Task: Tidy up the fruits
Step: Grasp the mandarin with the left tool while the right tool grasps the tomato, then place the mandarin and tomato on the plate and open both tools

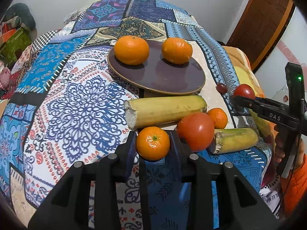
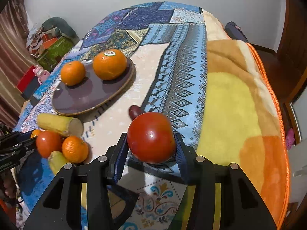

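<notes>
Gripping a glossy orange mandarin [image 1: 153,143], glossy red tomato [image 2: 151,137] clamped

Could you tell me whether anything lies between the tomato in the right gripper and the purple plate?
Nothing visible does. The tomato is held in the right gripper, and bare cloth runs to the purple plate; a small dark fruit sits just beyond, beside that line.

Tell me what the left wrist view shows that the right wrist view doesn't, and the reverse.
Left wrist only: the left gripper closed on a small orange, and both banana pieces nearly whole, the long one and the short one. Right wrist only: the sticker on the larger plated orange. Both: the purple plate with two oranges, and the right gripper clamping a tomato.
</notes>
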Demonstrator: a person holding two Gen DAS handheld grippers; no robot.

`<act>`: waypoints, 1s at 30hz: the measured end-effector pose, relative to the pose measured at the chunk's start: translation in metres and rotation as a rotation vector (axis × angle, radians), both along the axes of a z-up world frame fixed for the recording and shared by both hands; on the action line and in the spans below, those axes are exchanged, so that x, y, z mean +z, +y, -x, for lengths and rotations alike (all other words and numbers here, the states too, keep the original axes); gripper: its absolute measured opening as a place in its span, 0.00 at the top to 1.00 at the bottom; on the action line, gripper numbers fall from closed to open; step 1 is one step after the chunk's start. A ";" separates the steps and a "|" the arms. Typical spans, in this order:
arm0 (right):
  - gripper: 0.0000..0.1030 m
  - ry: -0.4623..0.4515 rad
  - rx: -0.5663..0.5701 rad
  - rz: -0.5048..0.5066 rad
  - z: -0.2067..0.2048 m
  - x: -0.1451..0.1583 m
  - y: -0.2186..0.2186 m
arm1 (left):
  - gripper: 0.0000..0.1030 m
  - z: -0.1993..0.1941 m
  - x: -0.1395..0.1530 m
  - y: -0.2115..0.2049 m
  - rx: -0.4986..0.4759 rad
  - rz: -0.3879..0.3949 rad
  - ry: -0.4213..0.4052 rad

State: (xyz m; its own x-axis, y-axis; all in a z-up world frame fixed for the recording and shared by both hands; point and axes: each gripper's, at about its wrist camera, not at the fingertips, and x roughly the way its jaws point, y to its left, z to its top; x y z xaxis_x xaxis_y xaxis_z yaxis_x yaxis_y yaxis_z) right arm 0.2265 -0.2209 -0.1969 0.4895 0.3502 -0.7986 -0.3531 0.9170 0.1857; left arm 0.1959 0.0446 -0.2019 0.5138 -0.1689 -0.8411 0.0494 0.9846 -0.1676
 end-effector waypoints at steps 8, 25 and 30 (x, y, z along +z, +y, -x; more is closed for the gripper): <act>0.58 -0.045 0.028 -0.034 0.006 0.021 0.014 | 0.66 0.006 0.031 0.012 0.022 -0.009 -0.071; 0.58 -0.100 0.150 -0.051 -0.015 0.037 0.078 | 0.66 -0.051 0.053 0.014 0.025 -0.020 -0.144; 0.58 -0.083 0.184 -0.046 -0.027 0.030 0.097 | 0.66 -0.071 0.044 0.019 0.030 -0.015 -0.127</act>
State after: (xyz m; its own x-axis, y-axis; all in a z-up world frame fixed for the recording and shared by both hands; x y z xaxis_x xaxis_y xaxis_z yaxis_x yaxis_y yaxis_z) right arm 0.2535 -0.1237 -0.1672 0.4775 0.4750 -0.7392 -0.5296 0.8268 0.1893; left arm 0.2669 0.0634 -0.1578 0.6212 -0.1398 -0.7710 0.0402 0.9883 -0.1469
